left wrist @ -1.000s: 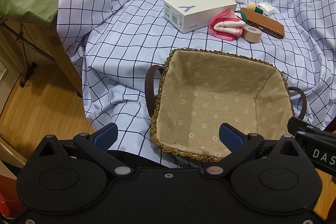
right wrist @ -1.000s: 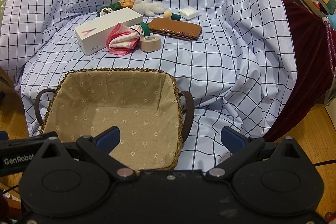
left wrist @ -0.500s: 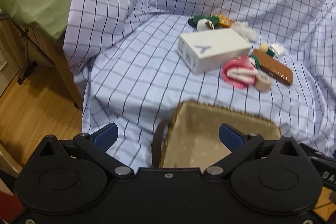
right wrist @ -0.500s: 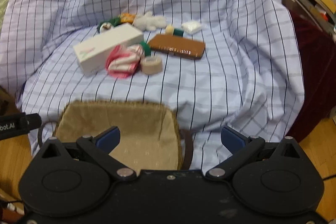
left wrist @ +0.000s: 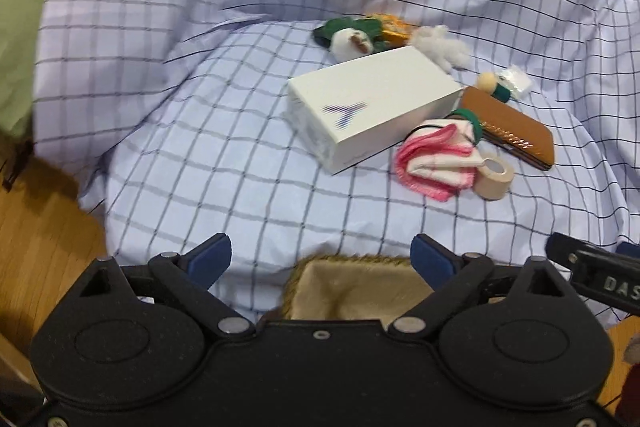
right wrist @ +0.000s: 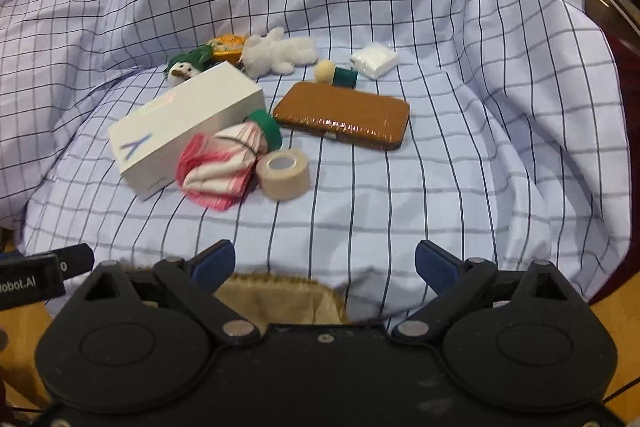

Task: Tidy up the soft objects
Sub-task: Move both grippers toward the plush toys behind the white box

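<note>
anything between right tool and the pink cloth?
Right wrist view: only bare checked sheet between the right tool, jaws closing on nothing, and the pink cloth.

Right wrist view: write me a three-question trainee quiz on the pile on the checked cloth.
1. True or false: the tape roll lies against the pink towel.
2. What lies between the brown case and the white packet?
A. the white box
B. the green-capped bottle
C. the basket
3. Fill in: neither the left gripper nor the right gripper holds ____.

Key: 1 true. 2 B. 3 anything; both sets of jaws are closing on empty air, short of the pile.
</note>
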The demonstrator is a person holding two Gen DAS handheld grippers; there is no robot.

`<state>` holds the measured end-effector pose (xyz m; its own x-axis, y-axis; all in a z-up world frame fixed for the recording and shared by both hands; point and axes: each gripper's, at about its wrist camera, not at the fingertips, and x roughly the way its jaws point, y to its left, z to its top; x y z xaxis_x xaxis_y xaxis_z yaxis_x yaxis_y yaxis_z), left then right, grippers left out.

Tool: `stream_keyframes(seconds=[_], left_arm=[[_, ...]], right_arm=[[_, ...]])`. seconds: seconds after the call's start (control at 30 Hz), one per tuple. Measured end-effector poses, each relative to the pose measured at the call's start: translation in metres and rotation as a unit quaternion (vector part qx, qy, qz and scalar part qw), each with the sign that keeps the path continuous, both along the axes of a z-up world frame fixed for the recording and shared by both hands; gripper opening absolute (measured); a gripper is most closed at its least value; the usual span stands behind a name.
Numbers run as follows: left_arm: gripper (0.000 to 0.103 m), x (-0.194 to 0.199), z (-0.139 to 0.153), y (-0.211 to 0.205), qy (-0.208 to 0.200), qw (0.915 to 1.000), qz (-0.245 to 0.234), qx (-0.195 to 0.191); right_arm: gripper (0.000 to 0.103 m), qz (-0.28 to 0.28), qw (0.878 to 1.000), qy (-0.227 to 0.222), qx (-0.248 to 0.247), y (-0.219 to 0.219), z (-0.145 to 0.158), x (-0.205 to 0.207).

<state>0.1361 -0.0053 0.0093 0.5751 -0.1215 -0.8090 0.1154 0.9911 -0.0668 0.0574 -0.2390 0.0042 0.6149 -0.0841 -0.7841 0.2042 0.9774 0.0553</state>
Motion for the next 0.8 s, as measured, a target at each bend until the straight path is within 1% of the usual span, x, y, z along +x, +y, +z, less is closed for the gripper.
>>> stream_keyframes(seconds=[0.1, 0.23, 0.37, 0.6, 0.73, 0.8], left_arm=[[0.093, 0.016, 0.001, -0.007, -0.001, 0.9999, -0.013, -0.006], [0.093, 0.04, 0.003, -0.01, -0.006, 0.9997, -0.017, -0.015], [0.093, 0.055, 0.0, -0.013, -0.015, 0.9997, -0.019, -0.004], [0.093, 0.067, -0.016, -0.014, 0.006, 0.9996, -0.026, -0.012], [0.094, 0.069, -0.024, -0.013, 0.016, 0.9996, -0.022, -0.009], [0.093, 0.072, -0.025, -0.01, 0.021, 0.9995, -0.019, -0.016]], right_arm=[[0.095, -0.003, 1.0, -0.001, 0.007, -0.005, -0.002, 0.018], [0.095, -0.011, 1.0, -0.007, 0.011, -0.014, -0.003, 0.043], [0.095, 0.004, 1.0, -0.008, 0.01, -0.013, -0.006, 0.067], [0.095, 0.014, 1.0, 0.02, 0.004, -0.007, -0.032, 0.091], [0.095, 0.024, 0.999, 0.025, -0.006, -0.002, -0.042, 0.095], [0.095, 0.025, 0.999, 0.023, -0.006, -0.004, -0.041, 0.096]])
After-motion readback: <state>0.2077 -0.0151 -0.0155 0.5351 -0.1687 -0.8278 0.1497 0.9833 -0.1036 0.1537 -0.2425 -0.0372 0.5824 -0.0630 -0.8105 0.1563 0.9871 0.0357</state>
